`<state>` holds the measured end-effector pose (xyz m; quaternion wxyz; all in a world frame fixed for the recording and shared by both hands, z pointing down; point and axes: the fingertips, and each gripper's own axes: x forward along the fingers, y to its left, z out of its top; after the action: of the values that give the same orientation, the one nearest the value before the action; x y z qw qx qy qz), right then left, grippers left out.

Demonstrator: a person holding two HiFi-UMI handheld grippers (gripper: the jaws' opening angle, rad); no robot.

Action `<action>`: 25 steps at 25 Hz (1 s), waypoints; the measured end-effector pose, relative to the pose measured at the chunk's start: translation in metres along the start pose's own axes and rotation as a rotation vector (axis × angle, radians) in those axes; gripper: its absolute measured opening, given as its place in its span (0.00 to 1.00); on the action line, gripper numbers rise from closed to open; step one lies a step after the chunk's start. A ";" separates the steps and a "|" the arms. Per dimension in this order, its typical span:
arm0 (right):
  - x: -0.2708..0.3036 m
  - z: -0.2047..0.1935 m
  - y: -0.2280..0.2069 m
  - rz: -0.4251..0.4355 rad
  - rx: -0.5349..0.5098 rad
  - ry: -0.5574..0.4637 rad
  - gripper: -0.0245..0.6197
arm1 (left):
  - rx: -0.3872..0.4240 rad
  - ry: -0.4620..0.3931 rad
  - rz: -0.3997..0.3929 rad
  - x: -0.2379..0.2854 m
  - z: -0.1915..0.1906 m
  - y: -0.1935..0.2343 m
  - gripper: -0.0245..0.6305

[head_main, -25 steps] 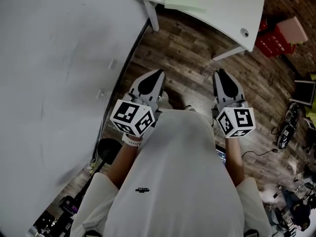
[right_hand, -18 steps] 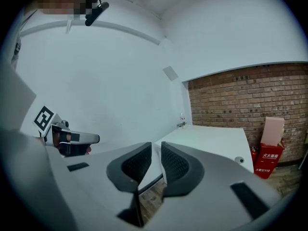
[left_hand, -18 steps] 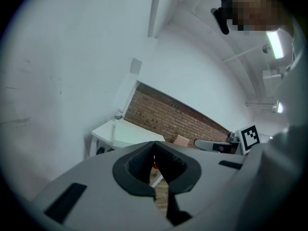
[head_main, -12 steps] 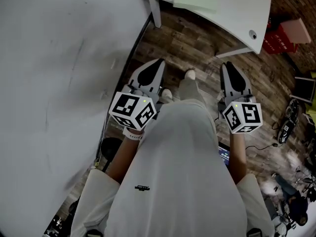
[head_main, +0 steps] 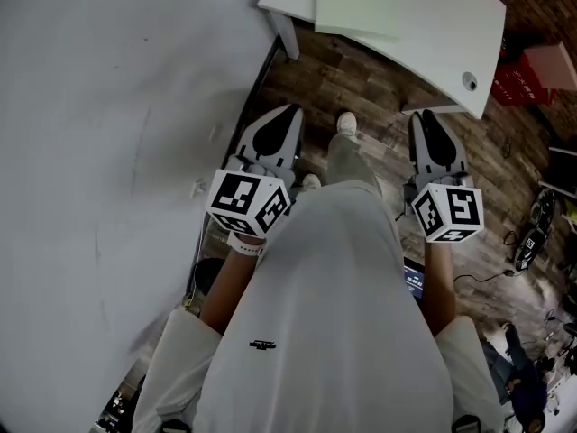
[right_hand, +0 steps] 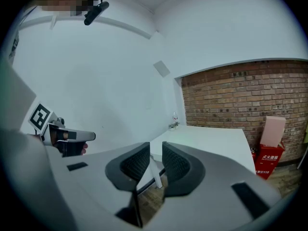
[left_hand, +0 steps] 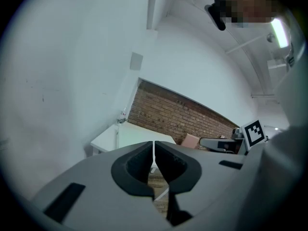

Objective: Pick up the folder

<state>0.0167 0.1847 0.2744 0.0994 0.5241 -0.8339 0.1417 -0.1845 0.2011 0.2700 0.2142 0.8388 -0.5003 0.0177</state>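
Two grey handheld grippers point forward at waist height over the dark wood-plank floor (head_main: 361, 88). The left gripper (head_main: 288, 115) has its jaws pressed together, empty. The right gripper (head_main: 425, 118) has its jaws a narrow gap apart, just opening slightly, nothing between them. The pale green flat folder (head_main: 361, 3) lies on the white table (head_main: 455, 25) ahead, well apart from both.

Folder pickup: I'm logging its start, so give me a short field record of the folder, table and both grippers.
folder: pale green, flat on the table, untouched
table: white, ahead of both grippers
left gripper: shut, empty
right gripper: jaws slightly apart, just opened a little, nothing between
stage: folder not yet reached
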 end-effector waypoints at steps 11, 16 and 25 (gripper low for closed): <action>0.102 0.042 -0.078 0.096 0.010 0.015 0.22 | 0.010 -0.011 0.075 0.112 0.056 0.023 0.08; 0.161 0.062 -0.139 0.137 0.022 0.011 0.23 | 0.011 -0.008 0.105 0.196 0.072 0.027 0.19; 0.207 0.070 -0.170 0.164 0.083 0.015 0.27 | -0.003 0.051 0.130 0.241 0.071 0.041 0.27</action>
<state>0.0798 -0.0840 0.2964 0.0720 0.4567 -0.8666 0.1877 -0.1116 -0.0429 0.2784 0.2268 0.8034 -0.5481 0.0523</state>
